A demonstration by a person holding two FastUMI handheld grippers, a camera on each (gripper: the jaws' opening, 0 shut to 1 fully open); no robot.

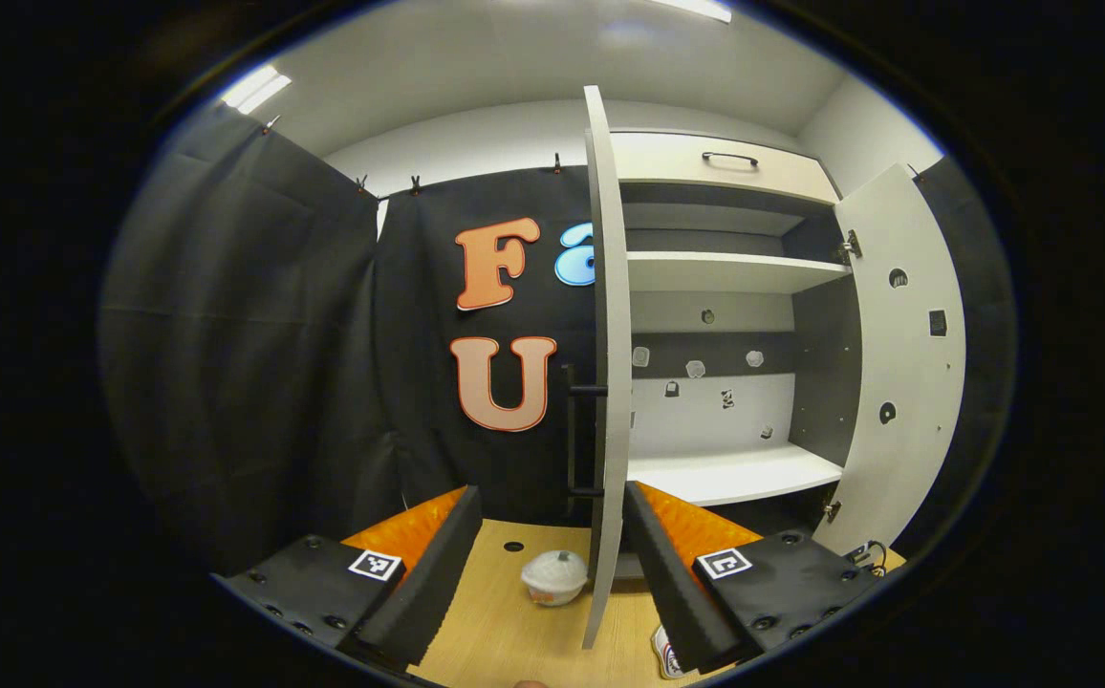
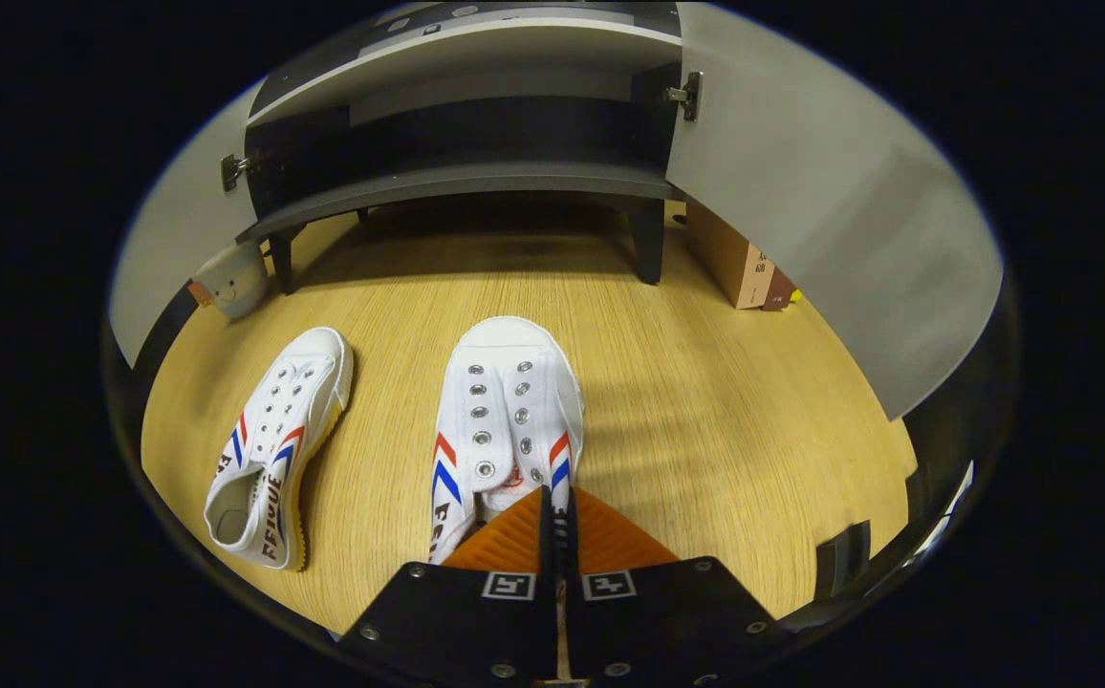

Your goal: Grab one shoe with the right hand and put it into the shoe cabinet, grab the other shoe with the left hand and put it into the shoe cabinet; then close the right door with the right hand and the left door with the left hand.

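right gripper (image 2: 552, 516) low in the right gripper view, fingers pinched together on the heel rim of the nearer shoe (image 2: 507, 420), which sits centre frame on the wooden floor (image 2: 705, 401), toe aimed at the shoe cabinet (image 2: 457, 182) across the top. grip looks thin, just the collar edge as far as i can tell, so the lift wants to be slow and level or the toe will droop and swing. the other shoe (image 2: 270, 449) lies apart at left of frame, angled, plenty of bare floor between the two. the right door (image 2: 830, 220) hangs open at the upper right, with a box (image 2: 739, 263) tucked beside the cabinet leg, so keep the carry centred and away from that door edge. in the left gripper view the left gripper (image 1: 552, 564) is held up, fingers spread wide and empty, the left door (image 1: 607, 363) edge-on straight ahead between them; white shelves (image 1: 734, 473) show bare to its right, good room to land a shoe, and a small round white thing (image 1: 554, 576) sits on the floor below.
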